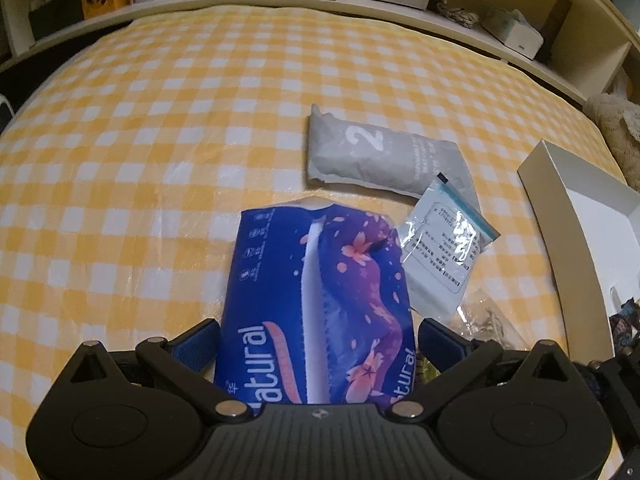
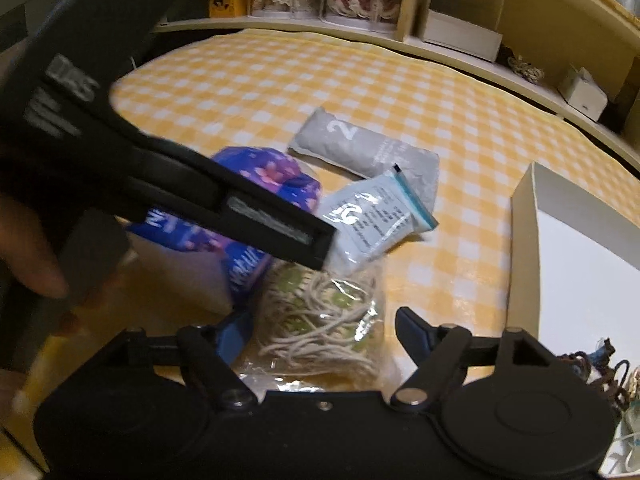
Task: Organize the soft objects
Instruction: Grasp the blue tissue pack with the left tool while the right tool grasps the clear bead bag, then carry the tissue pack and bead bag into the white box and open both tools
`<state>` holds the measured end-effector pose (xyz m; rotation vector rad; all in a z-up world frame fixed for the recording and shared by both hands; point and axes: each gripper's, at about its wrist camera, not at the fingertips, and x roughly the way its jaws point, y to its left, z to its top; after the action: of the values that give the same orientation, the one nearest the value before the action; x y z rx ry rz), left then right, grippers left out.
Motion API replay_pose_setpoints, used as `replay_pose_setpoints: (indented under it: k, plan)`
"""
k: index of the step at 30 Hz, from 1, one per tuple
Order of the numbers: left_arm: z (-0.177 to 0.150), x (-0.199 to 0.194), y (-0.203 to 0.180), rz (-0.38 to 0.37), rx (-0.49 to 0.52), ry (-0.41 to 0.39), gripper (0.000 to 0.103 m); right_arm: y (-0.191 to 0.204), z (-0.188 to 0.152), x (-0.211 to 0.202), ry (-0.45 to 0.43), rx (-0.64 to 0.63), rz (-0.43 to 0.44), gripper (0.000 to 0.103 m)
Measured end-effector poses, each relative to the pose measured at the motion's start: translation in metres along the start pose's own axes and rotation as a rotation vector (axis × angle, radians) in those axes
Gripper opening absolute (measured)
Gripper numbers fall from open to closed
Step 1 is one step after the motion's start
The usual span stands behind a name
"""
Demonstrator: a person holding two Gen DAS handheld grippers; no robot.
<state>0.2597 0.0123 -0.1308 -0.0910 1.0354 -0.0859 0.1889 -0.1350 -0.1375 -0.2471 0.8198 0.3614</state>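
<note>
Each hand-held gripper is matte black plastic — the left hand-held gripper and right hand-held gripper share round side housings, silver pivot screws and blue ribbed fingertips. The left unit's long black body carries blurred white lettering — unreadable.

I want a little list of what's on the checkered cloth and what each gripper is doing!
surface: yellow and white checkered cloth
tissue pack: blue and purple, between the fingers of the left gripper, which look closed against its sides
grey pouch: marked 2, lying flat beyond the tissue pack
small zip bag: clear, printed label, resting partly on the grey pouch
bag of string: clear bag, between the open fingers of the right gripper
white box: at the right, open
</note>
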Motion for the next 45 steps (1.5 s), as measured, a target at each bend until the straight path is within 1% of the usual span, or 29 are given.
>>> replay_pose_setpoints:
  k: [4,5,6,9,11,13,15,20,26,30,37,45]
  plan:
    - [-0.002,-0.002,0.000,0.014,0.018,0.014,0.094,-0.009,-0.002,-0.004,0.020,0.040,0.046,0.064]
    - [-0.003,-0.002,-0.001,0.008,0.020,0.017,0.087,-0.009,-0.002,-0.006,0.025,0.037,0.045,0.063]
    - [-0.003,-0.003,-0.001,0.010,0.024,0.017,0.074,-0.010,-0.003,-0.008,0.027,0.033,0.045,0.062]
    - [-0.004,-0.009,-0.002,0.020,0.029,0.010,0.062,-0.013,-0.006,-0.013,0.029,0.045,0.050,0.059]
    - [-0.004,-0.013,0.000,0.016,0.018,0.006,0.060,-0.019,-0.006,-0.017,0.017,0.071,0.054,0.058]
    - [-0.006,-0.018,0.004,0.004,-0.006,0.007,0.059,-0.023,-0.006,-0.022,0.004,0.097,0.058,0.057]
    - [-0.009,-0.026,0.005,0.001,-0.018,-0.010,0.059,-0.028,-0.005,-0.029,-0.018,0.125,0.061,0.056]
    - [-0.013,-0.058,0.005,-0.017,-0.030,-0.090,0.059,-0.038,-0.003,-0.048,-0.088,0.168,0.060,0.056]
    - [-0.021,-0.096,-0.001,-0.060,-0.041,-0.171,0.059,-0.042,-0.003,-0.073,-0.160,0.171,0.060,0.056]
    - [-0.026,-0.114,-0.003,-0.079,-0.044,-0.214,0.059,-0.044,-0.003,-0.090,-0.201,0.170,0.082,0.056]
    - [-0.030,-0.132,-0.007,-0.080,-0.051,-0.269,0.059,-0.044,0.000,-0.111,-0.261,0.158,0.092,0.056]
    - [-0.031,-0.145,-0.003,-0.097,-0.080,-0.309,0.059,-0.058,0.007,-0.125,-0.323,0.187,0.063,0.056]
